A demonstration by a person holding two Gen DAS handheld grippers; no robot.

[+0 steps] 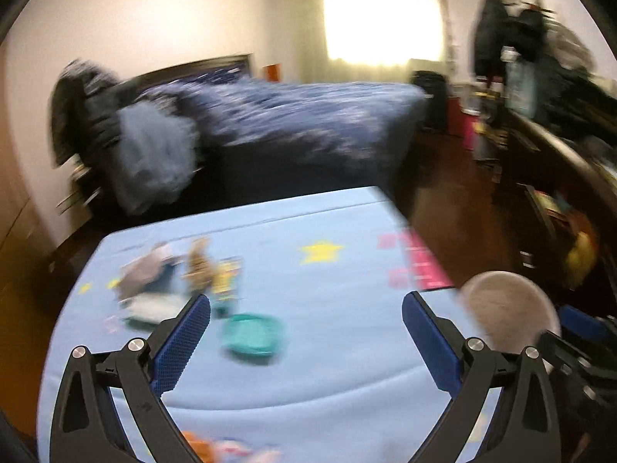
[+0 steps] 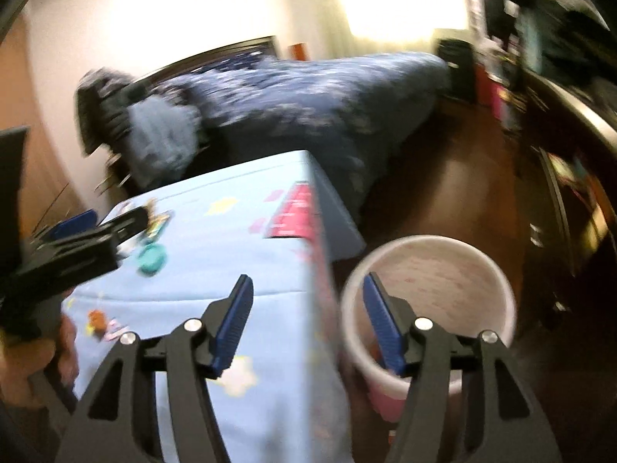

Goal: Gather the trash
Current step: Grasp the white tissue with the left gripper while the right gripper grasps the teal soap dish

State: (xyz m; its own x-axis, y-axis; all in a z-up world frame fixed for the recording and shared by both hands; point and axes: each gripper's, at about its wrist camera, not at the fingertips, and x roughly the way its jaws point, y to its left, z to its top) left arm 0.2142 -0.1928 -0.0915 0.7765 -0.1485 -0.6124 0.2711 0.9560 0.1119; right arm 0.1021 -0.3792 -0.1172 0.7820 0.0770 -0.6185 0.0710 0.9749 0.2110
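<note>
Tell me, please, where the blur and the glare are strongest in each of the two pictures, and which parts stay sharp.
Left wrist view: the window is blown out white; bed and trash pile are smeared by motion, while the left gripper stays sharp. Right wrist view: the same glare at the top; the pink bin and table are blurred, the right gripper is crisp.

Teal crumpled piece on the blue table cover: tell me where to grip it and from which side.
Grip the teal piece across its raised near rim, coming from above with the open left gripper, which is nearest. It lies low and flat on the table cover, so a side approach would likely slide it. Blur hides finer detail.
</note>
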